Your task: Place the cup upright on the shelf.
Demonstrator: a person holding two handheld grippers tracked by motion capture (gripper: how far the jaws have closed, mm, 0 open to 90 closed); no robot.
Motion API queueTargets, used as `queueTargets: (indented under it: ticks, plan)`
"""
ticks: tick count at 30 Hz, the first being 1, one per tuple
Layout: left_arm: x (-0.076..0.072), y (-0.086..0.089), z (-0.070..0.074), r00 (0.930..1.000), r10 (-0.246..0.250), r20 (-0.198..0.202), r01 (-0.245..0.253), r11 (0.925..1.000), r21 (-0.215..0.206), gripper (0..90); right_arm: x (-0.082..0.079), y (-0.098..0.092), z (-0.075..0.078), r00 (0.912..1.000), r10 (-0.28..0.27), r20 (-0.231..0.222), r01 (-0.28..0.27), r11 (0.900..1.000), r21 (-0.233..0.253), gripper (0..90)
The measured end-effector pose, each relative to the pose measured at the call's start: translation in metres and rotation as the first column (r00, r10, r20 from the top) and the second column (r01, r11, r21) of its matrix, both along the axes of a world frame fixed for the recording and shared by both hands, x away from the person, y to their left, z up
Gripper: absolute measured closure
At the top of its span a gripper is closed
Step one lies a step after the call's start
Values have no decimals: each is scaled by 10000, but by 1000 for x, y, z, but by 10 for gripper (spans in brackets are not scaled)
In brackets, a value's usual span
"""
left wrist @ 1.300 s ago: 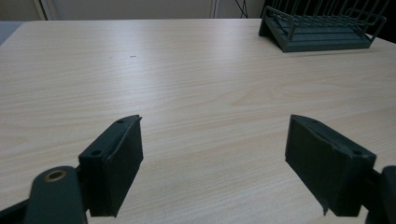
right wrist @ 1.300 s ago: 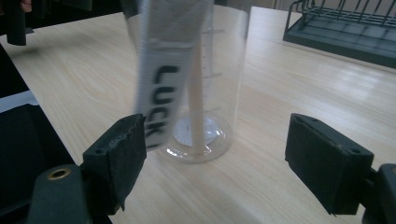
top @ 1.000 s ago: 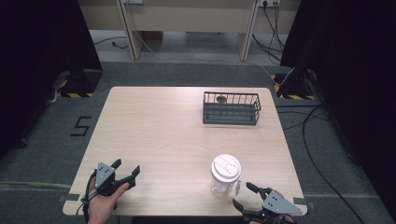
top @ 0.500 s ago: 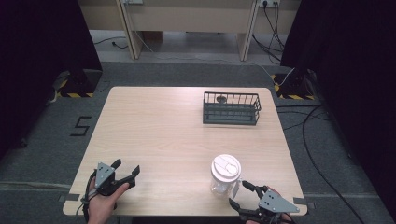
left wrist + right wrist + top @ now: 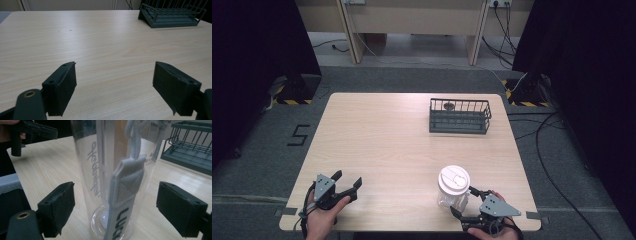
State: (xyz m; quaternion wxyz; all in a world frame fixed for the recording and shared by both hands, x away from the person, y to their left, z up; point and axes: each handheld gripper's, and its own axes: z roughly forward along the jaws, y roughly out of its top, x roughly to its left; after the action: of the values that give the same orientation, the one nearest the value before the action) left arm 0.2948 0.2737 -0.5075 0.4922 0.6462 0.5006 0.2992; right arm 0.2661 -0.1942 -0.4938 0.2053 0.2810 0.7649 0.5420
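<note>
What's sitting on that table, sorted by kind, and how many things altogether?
Clear bottle with white lid: 1
Dark wire basket: 1
Small round object inside the basket: 1
Hand-held grippers: 2, left gripper, right gripper
Total: 5

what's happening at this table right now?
A person holds a gripper in each hand at a wooden table. The right gripper is open at the base of a clear bottle with a white lid and a grey strap; in the right gripper view the bottle stands between the jaws, not yet clamped. The left gripper rests open near the table's front left edge, holding nothing. A dark wire basket sits at the far right.
</note>
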Motion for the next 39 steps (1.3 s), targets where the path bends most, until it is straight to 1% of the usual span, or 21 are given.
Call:
queueTargets:
  ticks: [1, 11, 12, 14, 18, 19, 24, 31, 35, 39]
  plan:
    - [0, 0, 0, 10000, -4, 1, 4, 10000, -6, 185, 4, 3, -1, 10000, 33, -33, -33, 10000, 13, 158]
    - [0, 0, 0, 10000, -29, 11, 29, 10000, 4, 185, 17, 16, -6, 9998, 190, -111, -189, 9998, 64, 153]
    - [0, 0, 0, 10000, -29, 11, 29, 10000, 4, 185, 17, 16, -6, 9998, 190, -111, -189, 9998, 64, 153]
    - [0, 0, 0, 10000, -15, 11, 15, 10000, -5, 185, 22, 19, -8, 9995, 308, -90, -307, 9995, 120, 142]
    - [0, 0, 0, 10000, -9, 32, 9, 10000, -33, 185, 27, 22, -10, 9995, 316, -52, -315, 9993, 216, 133]
    - [0, 0, 0, 10000, -10, 26, 10, 10000, -35, 185, 28, 23, -11, 9995, 320, -86, -317, 9991, 293, 136]
    - [0, -1, 0, 10000, -55, 26, 55, 10000, -12, 185, 27, 23, -12, 9991, 428, -10, -428, 9984, 361, 175]
    - [0, 0, 0, 10000, -48, 28, 48, 10000, -13, 186, 28, 23, -12, 9996, 293, 59, -295, 9989, 360, 179]
    - [0, 0, 0, 10000, -46, 28, 46, 10000, -17, 186, 29, 22, -10, 9996, 264, 57, -266, 9994, 229, 181]
    - [0, 0, 0, 10000, -40, 36, 40, 10000, -37, 185, 29, 20, -6, 9998, 206, 75, -209, 9991, 366, 182]
